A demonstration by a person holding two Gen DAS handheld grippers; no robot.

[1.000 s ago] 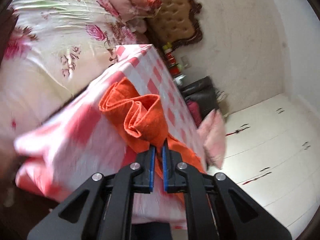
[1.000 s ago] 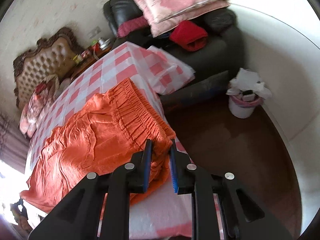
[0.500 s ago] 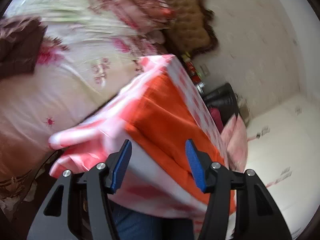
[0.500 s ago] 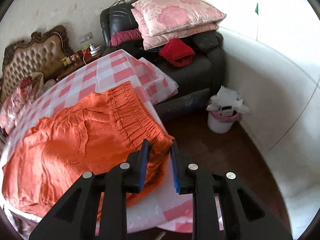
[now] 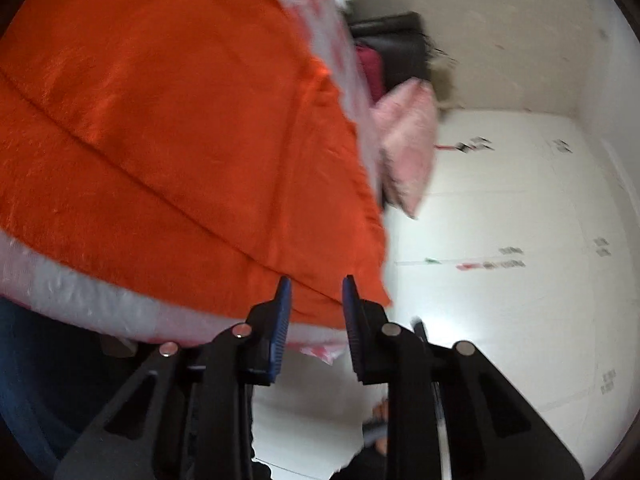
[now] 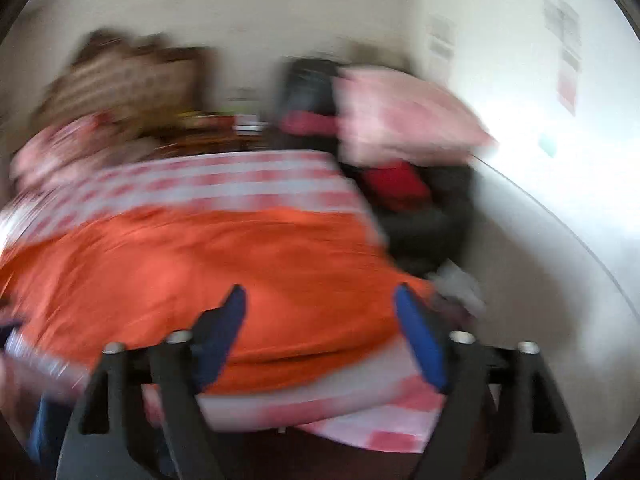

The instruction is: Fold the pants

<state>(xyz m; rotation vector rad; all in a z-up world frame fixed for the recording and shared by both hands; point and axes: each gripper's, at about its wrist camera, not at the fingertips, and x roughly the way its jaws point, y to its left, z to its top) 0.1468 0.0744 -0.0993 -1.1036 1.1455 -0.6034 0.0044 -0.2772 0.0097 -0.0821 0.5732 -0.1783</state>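
The orange pants lie spread flat on the table's pink-and-white checked cloth. My left gripper sits low at their near corner. Its jaws are closing with a narrow gap left, and the pants' edge shows in that gap without the pads pressing on it. In the blurred right wrist view the pants cover the near half of the cloth. My right gripper hovers over their near edge. Its jaws are opening wide and grip nothing.
A black sofa stands past the table's right end, with pink pillows and a red cloth on it. White wardrobe doors fill the right. A tufted headboard is at the back left. A person's blue trouser leg is by the table.
Both grippers have let go of the pants, the left of a bunched fold and the right of the waistband. The left swung along the table and narrowed again. The right rolled and opened wide.
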